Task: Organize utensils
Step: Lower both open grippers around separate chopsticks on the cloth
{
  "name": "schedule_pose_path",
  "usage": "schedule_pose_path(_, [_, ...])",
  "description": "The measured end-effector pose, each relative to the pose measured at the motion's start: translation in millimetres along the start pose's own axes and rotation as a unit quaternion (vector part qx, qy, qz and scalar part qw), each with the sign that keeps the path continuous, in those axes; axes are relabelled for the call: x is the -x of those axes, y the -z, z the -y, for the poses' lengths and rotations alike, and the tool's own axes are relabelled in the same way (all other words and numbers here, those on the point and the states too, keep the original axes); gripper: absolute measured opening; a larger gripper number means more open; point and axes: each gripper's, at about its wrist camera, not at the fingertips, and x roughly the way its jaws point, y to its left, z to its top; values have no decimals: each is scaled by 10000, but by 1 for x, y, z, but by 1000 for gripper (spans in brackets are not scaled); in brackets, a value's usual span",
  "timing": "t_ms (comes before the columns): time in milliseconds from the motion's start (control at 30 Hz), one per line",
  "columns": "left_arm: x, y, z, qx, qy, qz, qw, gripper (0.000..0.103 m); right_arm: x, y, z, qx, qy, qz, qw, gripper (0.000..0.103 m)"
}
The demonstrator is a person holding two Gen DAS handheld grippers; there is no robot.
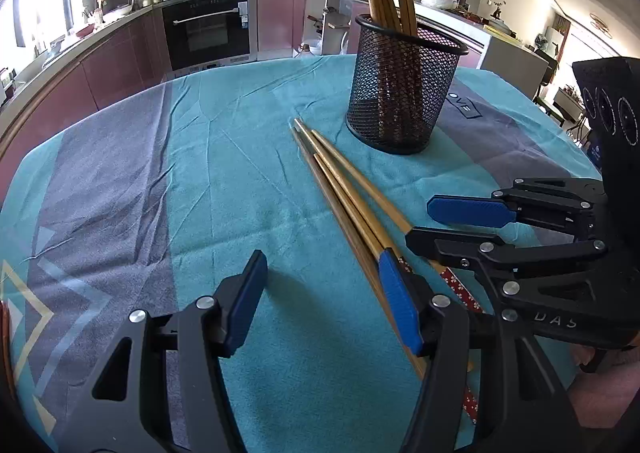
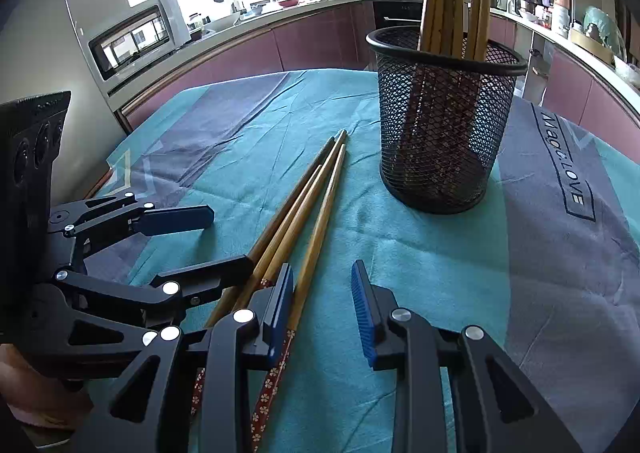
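Several wooden chopsticks with red flowered ends lie together on the teal tablecloth; they also show in the right wrist view. A black mesh holder stands behind them with several chopsticks upright in it, and shows in the right wrist view too. My left gripper is open and empty, its right finger beside the lying chopsticks. My right gripper is open and empty, its left finger over the chopsticks' handle ends. Each gripper shows in the other's view: the right gripper, the left gripper.
The tablecloth has grey-purple patches and creases. Kitchen counters, an oven and a microwave stand beyond the table's far edge.
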Motion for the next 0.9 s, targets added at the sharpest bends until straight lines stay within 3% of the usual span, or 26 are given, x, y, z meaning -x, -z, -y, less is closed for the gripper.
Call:
schedule_pose_path(600, [-2,1,-1,23,-168,-47,9998,55,1,-1,2,0,4,-2,10000,27])
schedule_pose_path(700, [-3,-1,-1,6,-138,-51,9999,42,0,-2,1,2,8,-5,10000,27])
schedule_pose_path(900, [-6,-4,-5,104,-89,-79,9999,32,0,-4,3,18,21,-14,10000,27])
